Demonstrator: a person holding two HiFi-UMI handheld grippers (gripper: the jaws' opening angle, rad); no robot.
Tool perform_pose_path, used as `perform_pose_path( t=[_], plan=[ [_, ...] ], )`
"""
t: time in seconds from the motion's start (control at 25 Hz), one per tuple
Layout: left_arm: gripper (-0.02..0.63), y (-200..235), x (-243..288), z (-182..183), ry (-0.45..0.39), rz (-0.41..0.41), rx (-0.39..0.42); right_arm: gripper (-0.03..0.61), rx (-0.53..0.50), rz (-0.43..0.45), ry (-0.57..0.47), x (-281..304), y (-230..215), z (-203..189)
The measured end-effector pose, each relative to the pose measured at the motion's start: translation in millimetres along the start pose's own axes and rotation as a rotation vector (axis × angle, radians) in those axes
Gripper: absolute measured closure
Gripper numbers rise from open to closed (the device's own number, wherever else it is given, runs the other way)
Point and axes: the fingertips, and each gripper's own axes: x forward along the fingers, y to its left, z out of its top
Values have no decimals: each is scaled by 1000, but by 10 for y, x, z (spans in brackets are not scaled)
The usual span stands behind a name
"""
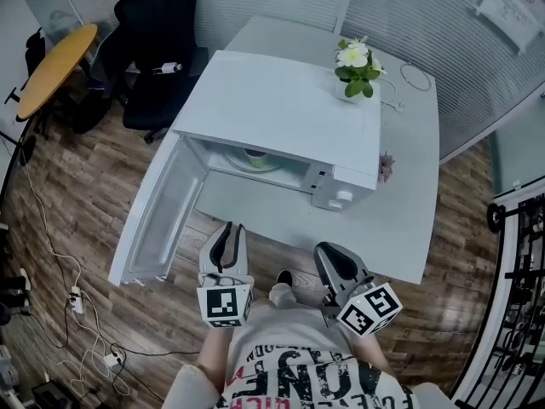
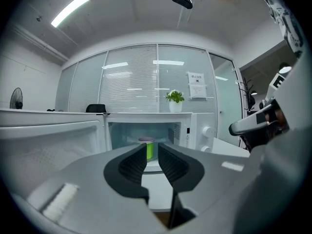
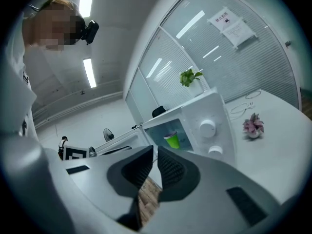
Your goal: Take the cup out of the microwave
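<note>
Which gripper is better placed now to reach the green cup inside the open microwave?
Left, probably. The left gripper points straight into the open microwave, with the green cup lined up between its open jaws. The right gripper sees the cup obliquely, off its line.

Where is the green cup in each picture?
Head view: cup upper middle, inside the open microwave.
Left gripper view: cup in the middle, far beyond the jaws.
Right gripper view: cup just right of middle.
Shared landmark: the plant on top of the microwave.
</note>
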Motion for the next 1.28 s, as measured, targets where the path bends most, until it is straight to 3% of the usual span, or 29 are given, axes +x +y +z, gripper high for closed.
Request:
perform_pose_path(
  t=[0.72, 0.88, 1.28],
  plan=[
    [551, -171, 50, 50, -15, -51, 15, 554, 25, -28, 3, 21, -153, 2],
    [551, -117, 137, 26, 22, -69, 8, 554, 34, -56, 11, 115, -177, -18],
    [551, 213, 701, 148, 2, -187, 49, 554, 55, -132, -3, 631, -219, 174]
  ],
)
